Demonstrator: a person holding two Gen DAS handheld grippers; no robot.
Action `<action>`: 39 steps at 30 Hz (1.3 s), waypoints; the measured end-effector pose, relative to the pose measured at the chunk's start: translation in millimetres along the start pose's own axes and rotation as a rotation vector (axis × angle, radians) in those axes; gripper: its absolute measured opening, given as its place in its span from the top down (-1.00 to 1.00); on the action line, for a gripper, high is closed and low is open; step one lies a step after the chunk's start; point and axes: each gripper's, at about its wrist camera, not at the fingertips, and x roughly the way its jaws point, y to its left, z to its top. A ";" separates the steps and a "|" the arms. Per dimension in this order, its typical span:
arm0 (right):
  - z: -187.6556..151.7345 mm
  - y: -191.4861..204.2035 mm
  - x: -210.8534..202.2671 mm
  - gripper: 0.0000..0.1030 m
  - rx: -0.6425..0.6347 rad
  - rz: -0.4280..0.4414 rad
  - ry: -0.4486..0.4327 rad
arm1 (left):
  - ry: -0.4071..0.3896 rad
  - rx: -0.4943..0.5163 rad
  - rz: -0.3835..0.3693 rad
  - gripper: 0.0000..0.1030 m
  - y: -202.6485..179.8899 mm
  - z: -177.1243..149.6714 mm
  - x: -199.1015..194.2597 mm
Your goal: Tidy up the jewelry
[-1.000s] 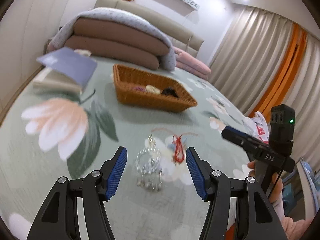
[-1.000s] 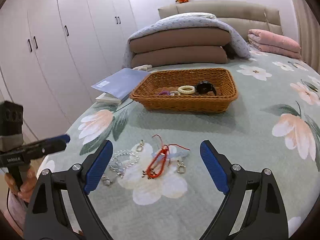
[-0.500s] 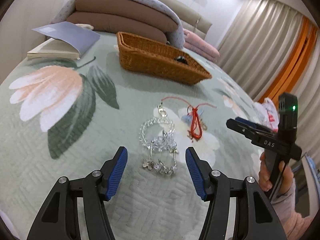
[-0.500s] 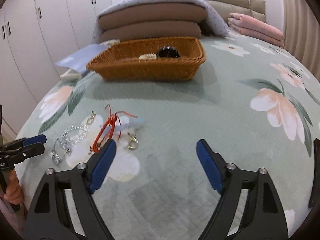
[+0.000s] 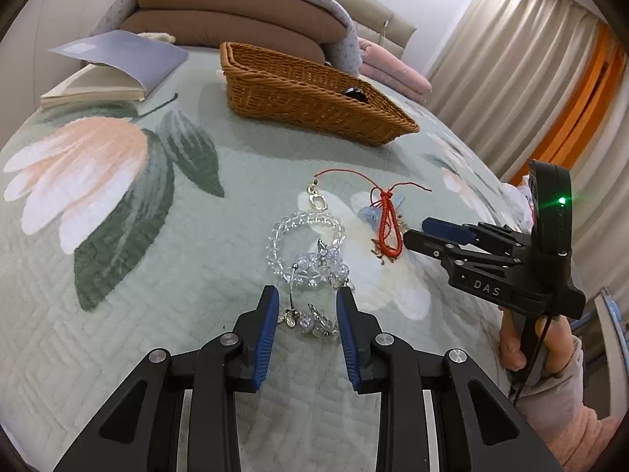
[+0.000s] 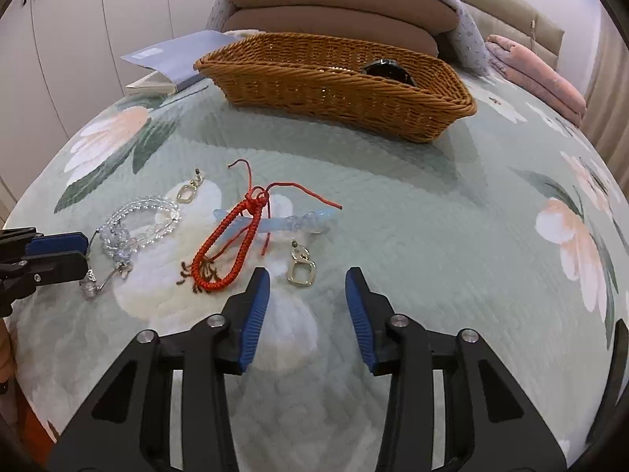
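Note:
On the flowered bedspread lies a clear crystal bead bracelet (image 5: 304, 244) with a silver charm piece (image 5: 308, 320) at its near end. My left gripper (image 5: 306, 314) is low over that charm piece. Its jaws are closing, the charms lie between the blue pads, and no squeeze shows. A red braided cord bracelet (image 6: 224, 251) lies across a pale blue bead strand (image 6: 293, 222). A gold square earring (image 6: 300, 271) rests just ahead of my right gripper (image 6: 306, 295), whose jaws are closing with nothing gripped. A second gold earring (image 6: 190, 190) lies farther left.
A woven basket (image 6: 334, 90) stands farther up the bed with a black watch (image 6: 387, 69) inside. An open book (image 5: 118, 67) lies at the far left, with stacked cushions (image 6: 334, 8) behind. Curtains (image 5: 511, 59) hang on the right. A hand in a pink sleeve (image 5: 550, 385) holds the right gripper's handle.
Both grippers have come down closer to the bedspread and their jaws have narrowed. The left one now brackets the silver charm piece; the right one has closed in on the gold earring.

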 end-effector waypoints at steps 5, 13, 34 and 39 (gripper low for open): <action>10.0 1.7 11.5 0.35 -0.007 0.004 0.011 | 0.023 0.004 0.022 0.48 -3.8 6.7 8.4; 11.3 11.6 14.6 0.72 -0.057 0.032 0.002 | 0.022 0.019 0.043 0.95 -7.0 5.1 8.9; -15.8 -25.6 -49.9 0.72 0.051 0.319 -0.062 | -0.154 0.119 -0.106 0.97 -51.0 24.0 -71.0; -14.9 -40.9 -62.7 0.72 0.094 0.330 -0.097 | -0.172 0.135 -0.094 0.97 -60.1 35.9 -76.5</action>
